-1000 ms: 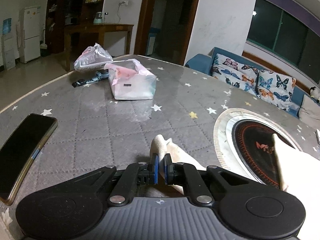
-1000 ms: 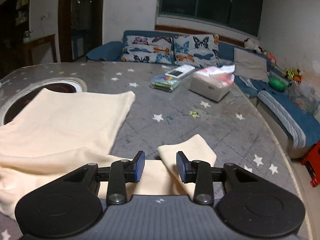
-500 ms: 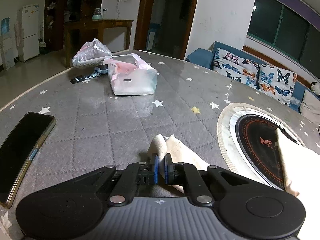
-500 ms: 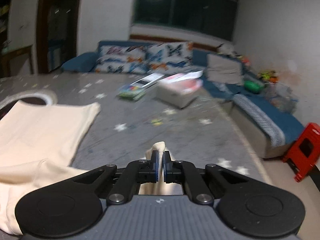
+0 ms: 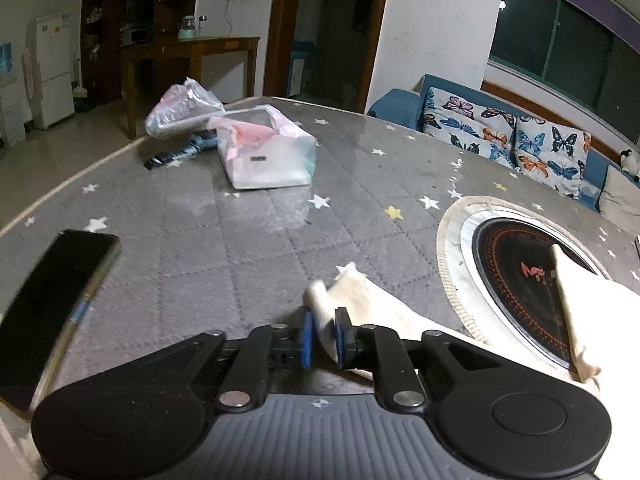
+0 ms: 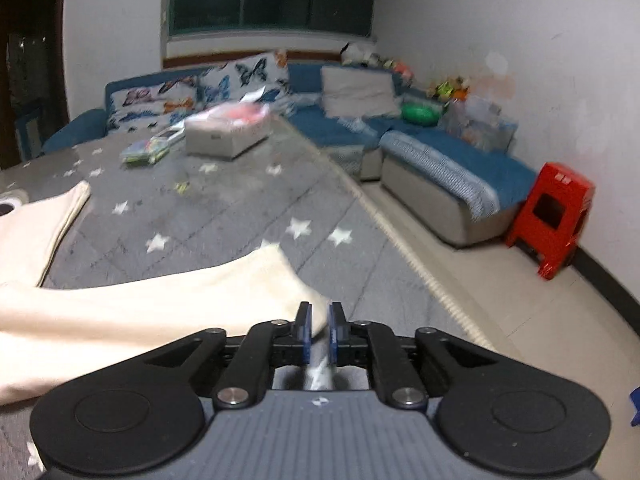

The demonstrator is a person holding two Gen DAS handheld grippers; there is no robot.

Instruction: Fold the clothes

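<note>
A cream garment [image 5: 372,300] lies on the grey star-patterned table cover. In the left wrist view my left gripper [image 5: 323,334] has its jaws slightly apart with a cream sleeve end between them, loosely held. Another part of the garment [image 5: 576,304] lies over the round hotplate [image 5: 516,276]. In the right wrist view my right gripper [image 6: 319,330] has its jaws a little apart, and the other sleeve end [image 6: 276,280] lies flat on the table just ahead, its corner at the left pad. The garment's body [image 6: 36,224] spreads at the left.
A black phone [image 5: 52,308] lies at the left near the table edge. A tissue box [image 5: 266,156] and plastic bag [image 5: 184,108] sit farther back. On the right side are a tissue box [image 6: 228,128], a small packet [image 6: 148,150], the table edge [image 6: 404,248], a sofa [image 6: 440,168] and a red stool [image 6: 552,216].
Both grippers were shut on the sleeve ends half a second ago; both have now opened slightly. The right gripper swung right and the sleeve lies flat on the table.
</note>
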